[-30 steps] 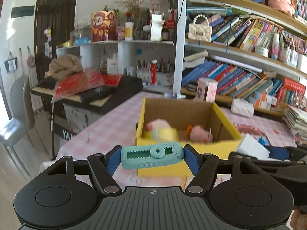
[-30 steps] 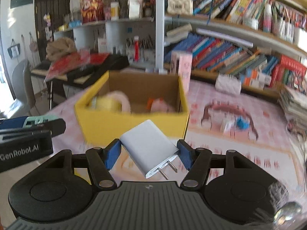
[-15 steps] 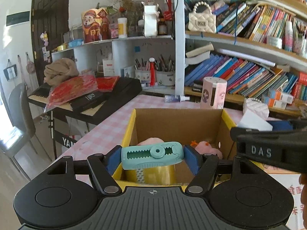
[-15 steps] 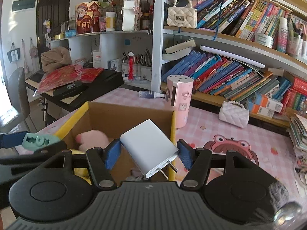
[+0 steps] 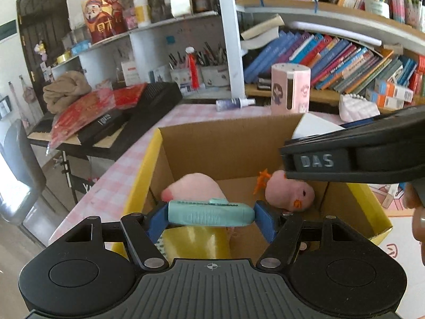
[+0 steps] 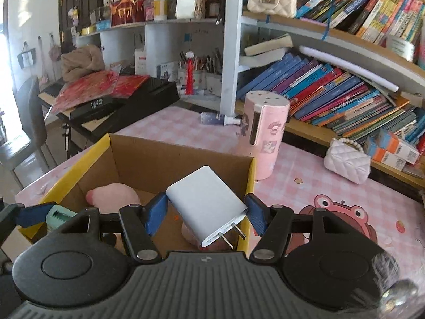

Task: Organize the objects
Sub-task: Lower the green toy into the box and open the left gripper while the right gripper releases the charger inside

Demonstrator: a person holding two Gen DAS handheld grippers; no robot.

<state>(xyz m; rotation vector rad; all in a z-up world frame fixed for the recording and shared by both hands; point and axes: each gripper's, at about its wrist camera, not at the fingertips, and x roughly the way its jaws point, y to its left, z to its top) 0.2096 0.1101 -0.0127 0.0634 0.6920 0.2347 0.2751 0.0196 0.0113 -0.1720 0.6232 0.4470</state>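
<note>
- Left wrist view, nearest: the left tool [image 5: 212, 214] is clamped on a teal utility knife [image 5: 211, 213], its blue pads pressing the two ends. The knife's long axis runs straight across the frame, left to right, square to the line the tool points along; only its ribbed edge faces the camera, so which end carries the blade cannot be told.
- Just past and below the knife lies the open mouth of the yellow cardboard box [image 5: 156, 143], so the held thing hangs over the box interior, inside the near wall.
- Inside the box, lower centre of the frame, sit a yellow tape roll [image 5: 204, 242], a pink plush piece [image 5: 195, 186] and a pink plush chick [image 5: 290, 192] towards the right.
- Right wrist view, nearest: the right tool [image 6: 205, 212] is clamped on a white charger plug [image 6: 205, 199], gripped across its flat sides. Its long axis tilts from upper left to lower right, and the two metal prongs point down and back towards the camera.
- The charger hangs over the box's right portion, close to the right wall [image 6: 251, 175]; the left tool shows at the lower left edge, over the box's left part.
- Judgement: both loads look placed for a release into the box; the charger sits closer to a wall, so it has less margin.
- Farther off, the pink checked bench [image 6: 305, 186] carries a pink cylinder [image 6: 264, 135].
</note>
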